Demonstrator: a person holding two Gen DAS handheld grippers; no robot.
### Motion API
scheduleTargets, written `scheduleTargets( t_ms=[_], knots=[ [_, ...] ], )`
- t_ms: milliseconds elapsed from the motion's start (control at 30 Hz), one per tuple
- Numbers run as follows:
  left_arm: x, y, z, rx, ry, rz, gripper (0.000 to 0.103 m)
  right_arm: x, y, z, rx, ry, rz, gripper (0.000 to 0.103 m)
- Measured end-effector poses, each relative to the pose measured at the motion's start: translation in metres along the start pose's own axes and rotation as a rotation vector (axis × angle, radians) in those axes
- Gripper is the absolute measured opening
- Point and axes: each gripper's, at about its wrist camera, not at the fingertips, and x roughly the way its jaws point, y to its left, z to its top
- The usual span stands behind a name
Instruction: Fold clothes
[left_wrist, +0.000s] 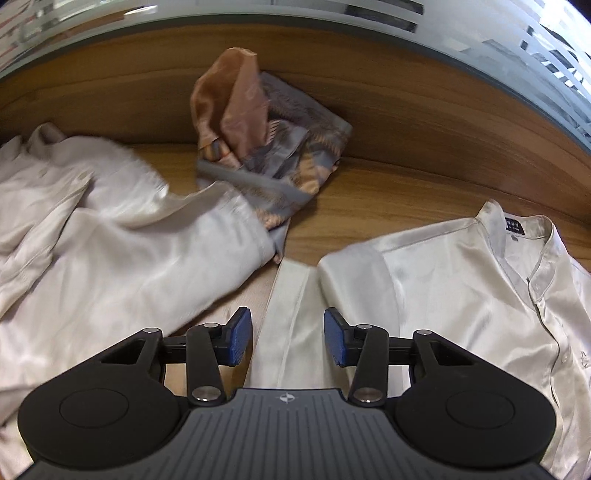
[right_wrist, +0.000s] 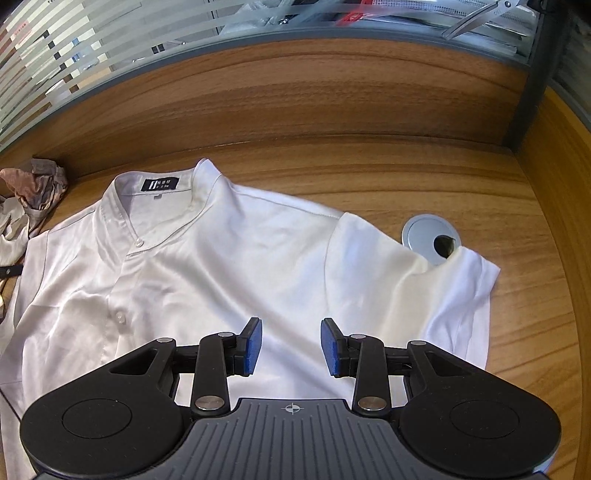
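Observation:
A white satin shirt with a band collar and black label lies flat, front up, on the wooden desk; it also shows in the left wrist view. Its right short sleeve spreads toward a desk grommet. Its left sleeve lies below my left gripper, which is open and empty above it. My right gripper is open and empty above the shirt's right chest. A second cream garment lies crumpled at the left.
A crumpled orange and grey patterned cloth lies at the back by the wooden wall, also at far left in the right wrist view. A silver cable grommet sits in the desk, partly under the sleeve. Striped glass panels rise behind.

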Motion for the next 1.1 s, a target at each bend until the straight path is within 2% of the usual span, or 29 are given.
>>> scheduleTargets(
  t_ms=[67,267,333,400,433,600,733,900,1100],
  knots=[
    [0.005,-0.006,0.003,0.011,-0.001,-0.01,0.043,-0.002,0.001,-0.001,0.003,0.002,-0.007,0.038],
    [0.015,-0.016,0.005,0.037,-0.03,0.025,0.04,-0.006,0.003,-0.004,0.011,0.006,-0.027,0.038],
    [0.015,-0.017,0.003,0.029,-0.048,0.044,0.03,-0.008,0.002,-0.004,0.011,0.004,-0.03,0.038],
    [0.015,-0.017,0.0,0.017,-0.062,0.058,0.006,-0.01,0.002,-0.005,0.012,0.001,-0.034,0.039],
    [0.014,-0.016,0.0,0.002,-0.06,0.056,0.004,-0.011,0.001,-0.005,0.012,0.0,-0.036,0.039],
    [-0.008,-0.004,-0.005,-0.052,-0.116,0.1,0.004,-0.016,0.001,-0.006,0.011,-0.007,-0.039,0.039],
    [-0.039,0.018,-0.006,-0.136,-0.15,0.148,0.003,-0.02,-0.002,-0.007,0.021,-0.017,-0.037,0.039],
    [-0.069,0.037,-0.013,-0.216,-0.166,0.189,0.004,-0.021,-0.003,-0.01,0.032,-0.023,-0.032,0.039],
    [-0.076,0.046,-0.014,-0.248,-0.148,0.238,0.005,-0.02,-0.003,-0.012,0.03,-0.022,-0.019,0.039]
  ],
)
